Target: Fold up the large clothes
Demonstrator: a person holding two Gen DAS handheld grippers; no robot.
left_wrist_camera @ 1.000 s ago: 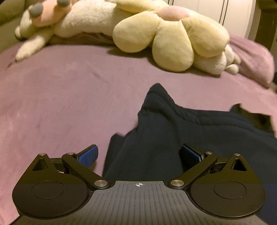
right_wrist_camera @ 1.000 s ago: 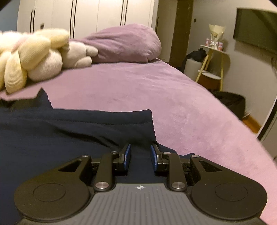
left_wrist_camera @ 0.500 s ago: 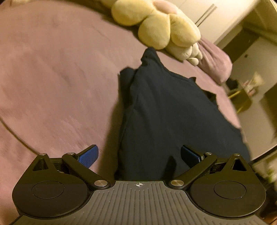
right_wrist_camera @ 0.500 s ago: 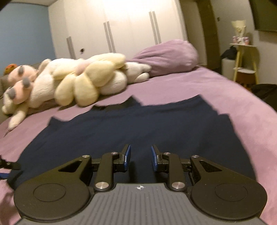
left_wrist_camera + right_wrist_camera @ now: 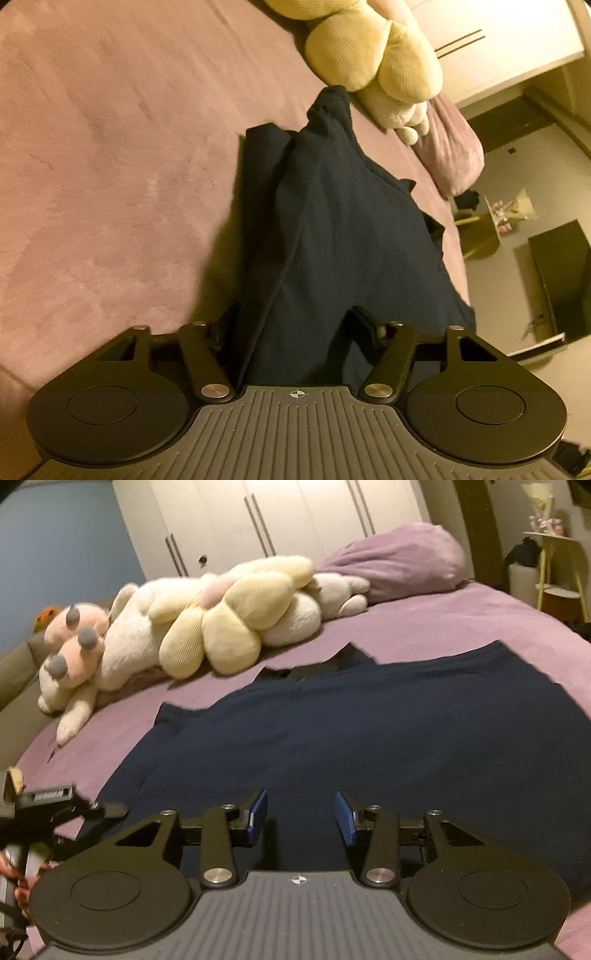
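dark navy garment lies spread on the purple bed cover, near edge toward the grippers, far edge just short of the plush toys and the purple pillow.

left gripper: jaws closing, a thick bunch of the garment's near-left edge between the fingers. pads are buried in cloth; cannot tell whether they press yet. a loose flap stands beside the bunch.

right gripper: jaws opening, moderately wide, blue pads bare, nothing between them. it hangs over the near part of the garment and grips none of it.

risks, as judged:
- left jaws may close on several layers at once, so a lift would drag the whole side rather than one edge, and the fold would come out lumpy.
- if the bunch is only shallowly caught, heavy fabric could slip out on the lift.
- only one side is being gathered; a pull from the left alone would skew the garment across the cover.
- the cover is soft, so a low pinch by the right gripper may catch it along with the cloth.
- a long throw toward the far edge could push into the plush toys.
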